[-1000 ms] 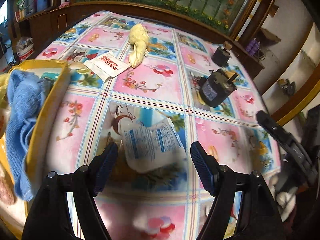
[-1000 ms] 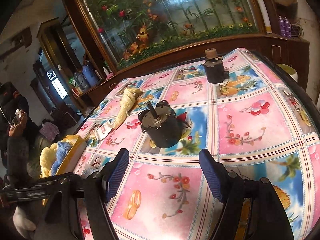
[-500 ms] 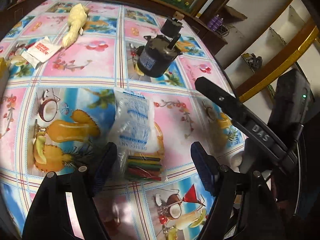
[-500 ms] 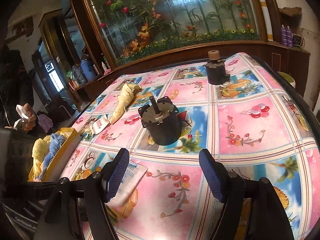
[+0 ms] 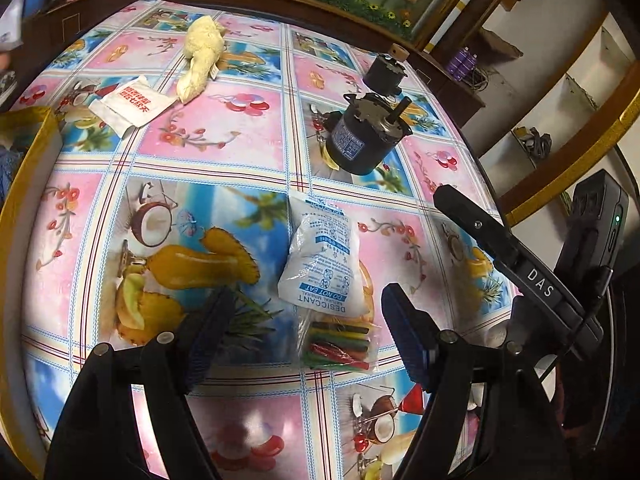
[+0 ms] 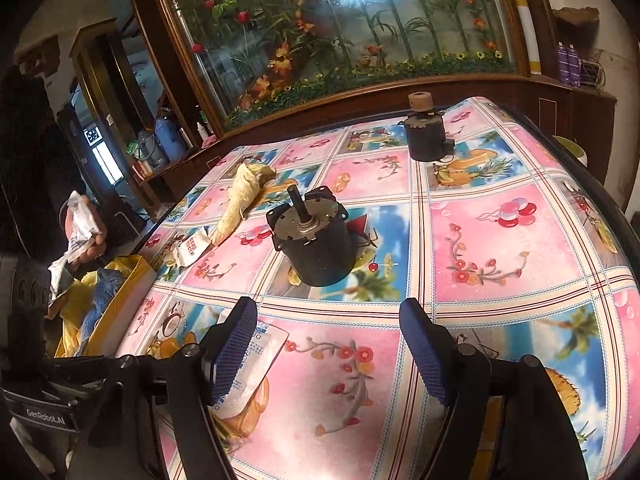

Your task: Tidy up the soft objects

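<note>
Desiccant bag (image 5: pixel 326 264), white, blue print, crumpled

I am looking at my left gripper (image 5: pixel 304 330): black arms, blue bumpy pads (image 5: pixel 404 338), round silver screws. My right gripper (image 6: pixel 328 350) is looking the same. White letters are showing on its black side, and a green light is glowing.
</note>
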### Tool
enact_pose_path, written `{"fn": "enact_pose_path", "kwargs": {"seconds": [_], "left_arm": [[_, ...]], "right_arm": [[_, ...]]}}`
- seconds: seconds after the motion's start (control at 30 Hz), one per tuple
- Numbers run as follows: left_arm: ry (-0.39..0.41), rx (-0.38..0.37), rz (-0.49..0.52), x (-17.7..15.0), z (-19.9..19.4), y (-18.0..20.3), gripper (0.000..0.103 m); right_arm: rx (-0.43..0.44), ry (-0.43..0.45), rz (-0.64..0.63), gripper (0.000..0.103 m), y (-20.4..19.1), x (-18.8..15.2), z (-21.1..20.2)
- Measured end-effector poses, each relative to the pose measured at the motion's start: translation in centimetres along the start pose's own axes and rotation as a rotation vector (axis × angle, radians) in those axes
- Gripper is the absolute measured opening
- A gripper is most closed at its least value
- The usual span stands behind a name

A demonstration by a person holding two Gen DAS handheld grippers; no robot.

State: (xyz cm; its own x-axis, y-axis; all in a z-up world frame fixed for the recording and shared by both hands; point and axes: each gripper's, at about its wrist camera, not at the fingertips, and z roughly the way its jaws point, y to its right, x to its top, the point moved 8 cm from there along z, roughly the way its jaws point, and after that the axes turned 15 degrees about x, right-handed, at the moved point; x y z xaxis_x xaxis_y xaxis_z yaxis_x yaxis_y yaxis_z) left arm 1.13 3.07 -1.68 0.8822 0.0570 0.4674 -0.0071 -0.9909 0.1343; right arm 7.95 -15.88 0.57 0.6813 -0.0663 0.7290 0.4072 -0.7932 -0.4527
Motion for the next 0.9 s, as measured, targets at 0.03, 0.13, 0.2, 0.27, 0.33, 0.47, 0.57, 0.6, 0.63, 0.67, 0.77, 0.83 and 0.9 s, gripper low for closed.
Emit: {"fn": "enact_pose_path", "kwargs": {"seconds": [0.03,0.13,0.2,0.27,0.33,0.47,0.57,0.6,0.63,0.67,0.77,0.83,0.9], "left_arm": [[0.005,0.001,0.009,0.0,-0.1,0.2,0.075],[0.012,0.006,0.031,-0.1,-0.1,0.8,0.075],[0.012,0.004,0.045,-0.3,0.0,1.2,0.075],[0.01,-0.005,0.056,-0.7,0.0,1.5,0.075],[0.008,-0.024,0.071,-1.3,-0.3,1.8,0.075],[0.024,-0.059,0.122,-2.9,-1.5,2.1,0.075],[0.036,-0.053,0.124,-3.6,-2.3,0.8,0.075],[0.039,-0.046,0.111,-3.7,-2.5,0.0,0.075],[0.043,-0.037,0.093,-3.6,-2.6,-0.8,0.075],[0.047,-0.025,0.066,-3.4,-2.7,-1.8,0.075],[0.058,-0.015,-0.017,-2.6,-2.8,-4.0,0.075],[0.067,-0.001,-0.047,-2.0,-2.6,-5.0,0.075],[0.077,0.032,-0.054,-1.5,-2.4,-5.5,0.075]], "right_arm": [[-0.001,0.0,0.003,0.076,0.1,0.0,0.0],[-0.006,-0.001,0.012,0.077,0.4,0.0,0.1],[-0.007,-0.002,0.018,0.077,0.5,-0.1,0.1],[-0.009,-0.004,0.02,0.077,0.5,-0.1,0.2],[-0.01,-0.008,0.02,0.077,0.5,-0.1,0.3],[-0.013,-0.012,0.021,0.077,0.6,-0.3,0.4],[-0.012,-0.01,0.028,0.077,0.7,-0.3,0.3],[-0.009,-0.008,0.031,0.077,0.7,-0.3,0.2],[-0.007,-0.006,0.033,0.077,0.7,-0.2,0.2],[-0.005,-0.005,0.035,0.077,0.7,-0.2,0.2],[0.004,-0.011,0.04,0.077,0.7,-0.3,0.3],[0.004,-0.017,0.04,0.077,0.7,-0.4,0.4],[0.007,-0.022,0.042,0.077,0.7,-0.5,0.5]]}}
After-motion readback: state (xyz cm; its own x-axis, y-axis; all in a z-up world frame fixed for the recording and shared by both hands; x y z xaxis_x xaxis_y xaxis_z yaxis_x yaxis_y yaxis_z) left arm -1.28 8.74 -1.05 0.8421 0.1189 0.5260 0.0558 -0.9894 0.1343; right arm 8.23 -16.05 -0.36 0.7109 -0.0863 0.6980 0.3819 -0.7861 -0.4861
